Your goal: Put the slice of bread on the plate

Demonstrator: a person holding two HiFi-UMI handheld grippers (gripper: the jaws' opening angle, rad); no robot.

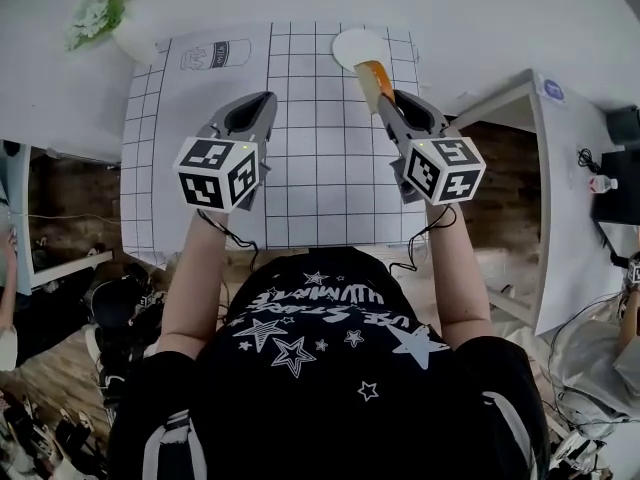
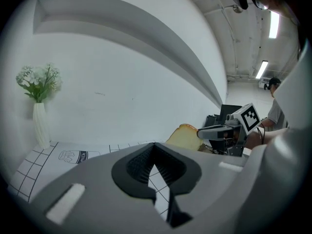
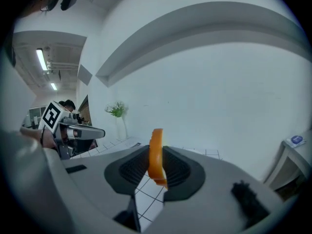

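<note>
Right, bread [image 1: 375, 80] is in the right gripper [image 1: 390, 98], not on the plate [image 1: 352, 48].

- Right gripper view: slice [image 3: 156, 156] stands upright and edge-on between the pads, and both jaws are clamped on it. Crust sticks up above the jaw tips and the lower corner hangs below them, over the grid mat [image 3: 146, 191].
- Head view: the slice juts forward out of the jaw tips, off the mat [image 1: 310, 168]. Its far end overlaps the plate's near rim. Can't tell from this angle whether it's really over the plate or just short of it.
- Plate is white and sits at the mat's far edge, right of centre.
- Left gripper [image 1: 267, 97] is closed with nothing in it. In its own view the jaw tips [image 2: 154, 146] meet, and only mat shows through the gap lower down.
- It's held over the mat's left half, level with the right gripper and well apart from it. It's also clear of both bread and plate.
- Left gripper view sees the slice [image 2: 184, 136] face-on, off to its right, sticking out of the right gripper [image 2: 201, 132].
- Vase [image 1: 130, 38] with flowers is at the far left corner, off the mat.
</note>
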